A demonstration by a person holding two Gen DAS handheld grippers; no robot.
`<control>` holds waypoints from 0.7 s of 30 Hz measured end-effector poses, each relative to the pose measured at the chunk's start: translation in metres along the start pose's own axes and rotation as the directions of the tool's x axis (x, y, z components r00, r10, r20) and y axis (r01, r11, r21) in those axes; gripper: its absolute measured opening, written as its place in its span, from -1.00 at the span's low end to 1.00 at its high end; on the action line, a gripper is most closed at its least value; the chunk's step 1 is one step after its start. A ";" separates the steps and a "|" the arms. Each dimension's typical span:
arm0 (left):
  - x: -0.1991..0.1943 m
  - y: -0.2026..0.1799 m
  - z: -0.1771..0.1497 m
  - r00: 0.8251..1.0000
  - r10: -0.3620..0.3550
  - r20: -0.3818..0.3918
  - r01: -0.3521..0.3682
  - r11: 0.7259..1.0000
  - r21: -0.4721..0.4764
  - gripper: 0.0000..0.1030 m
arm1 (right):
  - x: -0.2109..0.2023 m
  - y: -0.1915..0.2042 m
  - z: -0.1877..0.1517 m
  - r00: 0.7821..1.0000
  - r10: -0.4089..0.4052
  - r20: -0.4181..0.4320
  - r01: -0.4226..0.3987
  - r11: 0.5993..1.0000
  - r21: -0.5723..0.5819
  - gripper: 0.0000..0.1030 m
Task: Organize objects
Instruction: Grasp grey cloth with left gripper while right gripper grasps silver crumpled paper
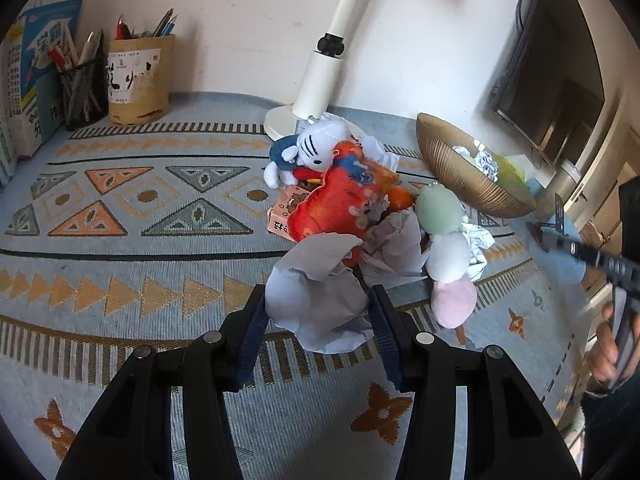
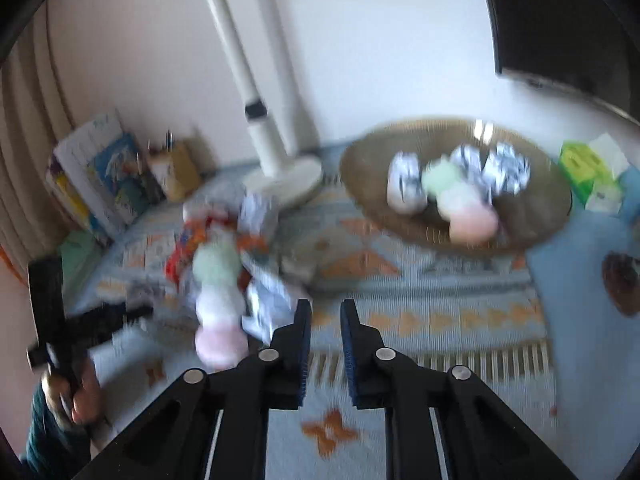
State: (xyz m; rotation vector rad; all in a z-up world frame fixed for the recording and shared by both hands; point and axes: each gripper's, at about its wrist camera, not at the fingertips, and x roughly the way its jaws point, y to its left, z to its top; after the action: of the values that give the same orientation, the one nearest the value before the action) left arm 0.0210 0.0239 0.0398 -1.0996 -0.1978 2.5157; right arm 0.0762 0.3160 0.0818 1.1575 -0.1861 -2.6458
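My left gripper (image 1: 319, 296) is shut on a crumpled sheet of white paper (image 1: 320, 308), held at the near edge of a pile on the patterned cloth. The pile holds a red printed pouch (image 1: 344, 204), a white plush (image 1: 316, 146), a pastel green, white and pink plush (image 1: 446, 252) and a pink box (image 1: 286, 216). In the blurred right wrist view my right gripper (image 2: 326, 312) hangs shut over the cloth with nothing between its fingers. Beyond it the golden bowl (image 2: 532, 216) holds crumpled paper wads (image 2: 406, 184) and a second pastel plush (image 2: 460, 200).
A white lamp (image 1: 320, 84) stands behind the pile by the wall. Two pen holders (image 1: 138, 80) and books (image 1: 36, 80) sit at the back left. A green tissue pack (image 2: 580, 164) lies right of the bowl. A hand (image 1: 612, 344) holds the other gripper at the right edge.
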 end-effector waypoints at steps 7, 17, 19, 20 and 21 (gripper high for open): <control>-0.002 0.003 0.001 1.000 0.023 0.007 -0.023 1.000 -0.014 -0.08 | 0.057 0.051 0.012 0.996 -0.036 -0.085 0.023 0.988 -0.155 -0.15; -0.001 -0.001 0.001 1.000 0.015 0.011 -0.015 1.000 0.005 -0.07 | 0.122 0.066 0.058 0.988 -0.046 -0.147 0.010 0.972 -0.236 -0.73; -0.001 0.001 0.001 1.000 0.008 0.015 -0.008 1.000 -0.002 -0.07 | 0.114 0.057 0.063 0.995 -0.019 -0.095 0.003 0.987 -0.158 -0.75; -0.001 0.001 0.001 1.000 0.008 0.015 -0.008 1.000 -0.003 -0.07 | 0.106 0.052 0.063 0.998 -0.012 -0.065 0.004 0.992 -0.123 -0.75; -0.001 0.000 0.001 1.000 0.008 0.015 -0.008 1.000 0.000 -0.07 | 0.094 0.042 0.062 1.000 -0.020 -0.023 0.018 0.997 -0.075 -0.75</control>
State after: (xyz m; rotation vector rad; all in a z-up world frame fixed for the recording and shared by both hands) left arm 0.0210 0.0234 0.0407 -1.0842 -0.1984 2.5317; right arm -0.0238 0.2504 0.0667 1.1712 -0.0714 -2.6301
